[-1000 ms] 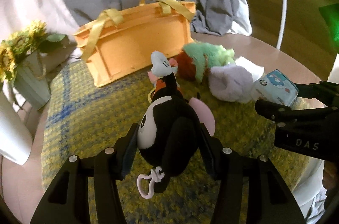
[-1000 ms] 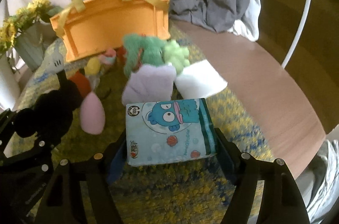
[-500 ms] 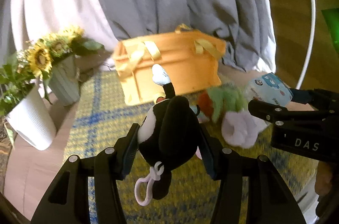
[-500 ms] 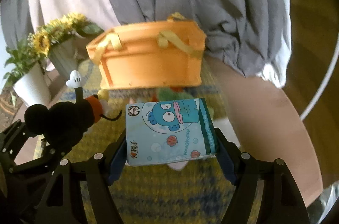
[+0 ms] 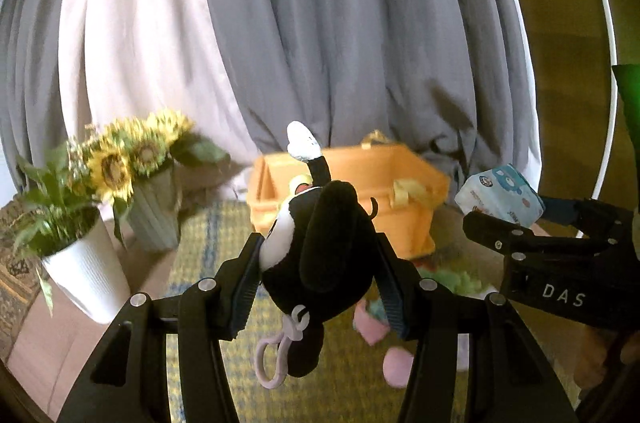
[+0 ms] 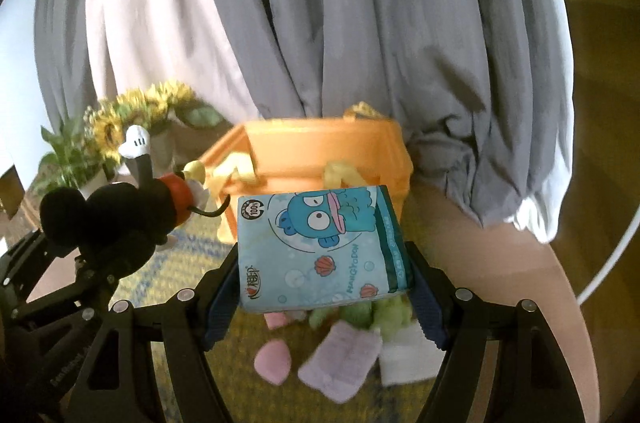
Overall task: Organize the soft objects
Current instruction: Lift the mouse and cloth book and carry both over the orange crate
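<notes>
My left gripper (image 5: pixel 320 263) is clamped on the black mouse plush (image 5: pixel 324 255), held up in the air. My right gripper (image 6: pixel 320 287) pinches the blue tissue pack (image 6: pixel 316 251), also lifted. Below lie a pink sponge (image 6: pixel 273 361) and lilac cloth (image 6: pixel 340 359) on the yellow mat (image 6: pixel 192 235). Beyond stands the orange basket (image 6: pixel 320 155); I cannot see its contents.

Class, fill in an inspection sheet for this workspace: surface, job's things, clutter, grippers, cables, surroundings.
Surface: yellow-and-blue woven mat on a round wooden table.
Job's things: orange basket; pink sponge, lilac cloth, white cloth and green plush on the mat.
Clutter: nothing seen.
Grippers: left gripper clamps a black plush toy; right gripper clamps a blue tissue pack.
Cables: nothing seen.
Surroundings: sunflower vase, white plant pot, grey and white curtains.
</notes>
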`<state>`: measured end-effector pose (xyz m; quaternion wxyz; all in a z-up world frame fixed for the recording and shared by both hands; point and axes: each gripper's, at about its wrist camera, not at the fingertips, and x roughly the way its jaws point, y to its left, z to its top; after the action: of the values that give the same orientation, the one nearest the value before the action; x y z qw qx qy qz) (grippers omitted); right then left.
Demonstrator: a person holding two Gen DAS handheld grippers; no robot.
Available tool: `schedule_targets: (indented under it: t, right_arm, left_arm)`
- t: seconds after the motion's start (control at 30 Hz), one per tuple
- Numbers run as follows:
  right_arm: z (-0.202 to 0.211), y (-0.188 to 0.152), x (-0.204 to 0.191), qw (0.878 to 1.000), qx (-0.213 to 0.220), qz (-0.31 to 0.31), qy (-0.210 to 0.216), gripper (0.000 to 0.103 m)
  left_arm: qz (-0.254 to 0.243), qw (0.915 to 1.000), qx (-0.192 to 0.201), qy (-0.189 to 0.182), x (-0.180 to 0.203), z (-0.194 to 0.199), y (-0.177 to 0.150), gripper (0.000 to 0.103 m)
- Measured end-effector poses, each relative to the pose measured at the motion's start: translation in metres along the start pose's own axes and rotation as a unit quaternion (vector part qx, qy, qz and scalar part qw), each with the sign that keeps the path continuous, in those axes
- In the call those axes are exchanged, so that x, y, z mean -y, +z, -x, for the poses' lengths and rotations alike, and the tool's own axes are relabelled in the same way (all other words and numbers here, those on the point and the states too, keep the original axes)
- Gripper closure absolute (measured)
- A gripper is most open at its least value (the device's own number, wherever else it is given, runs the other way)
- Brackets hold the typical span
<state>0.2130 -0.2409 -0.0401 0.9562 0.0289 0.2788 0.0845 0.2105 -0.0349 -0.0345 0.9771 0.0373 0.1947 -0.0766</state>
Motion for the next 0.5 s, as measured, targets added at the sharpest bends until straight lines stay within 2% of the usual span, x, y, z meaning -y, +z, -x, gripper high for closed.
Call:
schedule_targets:
  t: [0.17, 0.5]
  right_arm:
    - [0.001, 0.021, -0.001, 0.999, 0.043, 0.003, 0.002, 0.028]
    - [-0.014, 0.057, -0.003, 0.996, 0.086, -0.003, -0.006, 0.028]
  left_arm:
    - [0.000, 0.9997, 0.024, -0.001, -0.005, -0.006, 0.019, 0.050]
    - [-0.008, 0.9983, 0.058, -0.001, -0.019, -0.034, 0.052, 0.050]
